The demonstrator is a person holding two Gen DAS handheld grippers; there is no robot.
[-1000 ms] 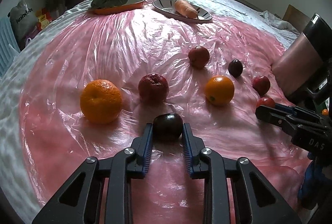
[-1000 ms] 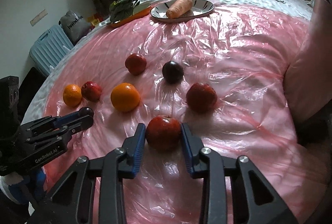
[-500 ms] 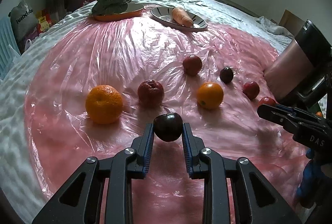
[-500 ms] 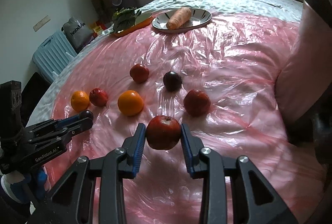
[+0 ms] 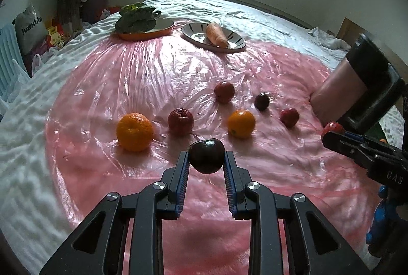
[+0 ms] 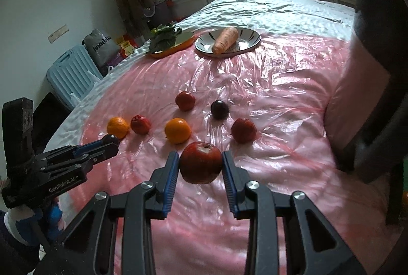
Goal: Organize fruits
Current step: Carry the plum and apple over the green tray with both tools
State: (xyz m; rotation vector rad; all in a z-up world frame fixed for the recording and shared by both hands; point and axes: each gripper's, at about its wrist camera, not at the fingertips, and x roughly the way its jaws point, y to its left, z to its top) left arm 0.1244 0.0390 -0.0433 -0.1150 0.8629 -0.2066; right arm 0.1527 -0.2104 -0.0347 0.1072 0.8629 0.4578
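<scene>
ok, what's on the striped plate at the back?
One carrot lies across the striped plate, nothing else visible on it. The patch of plate beneath the carrot is covered. The leafy greens sit on the separate orange dish beside it.

From my left wrist view, bare pink sheet [image 5: 158, 76] lies open at centre. Loose fruit, from the orange [image 5: 134, 131] to the small red fruit [image 5: 289, 117], blocks mid-frame. Two plates [image 5: 213, 38] obstruct the upper centre.
</scene>
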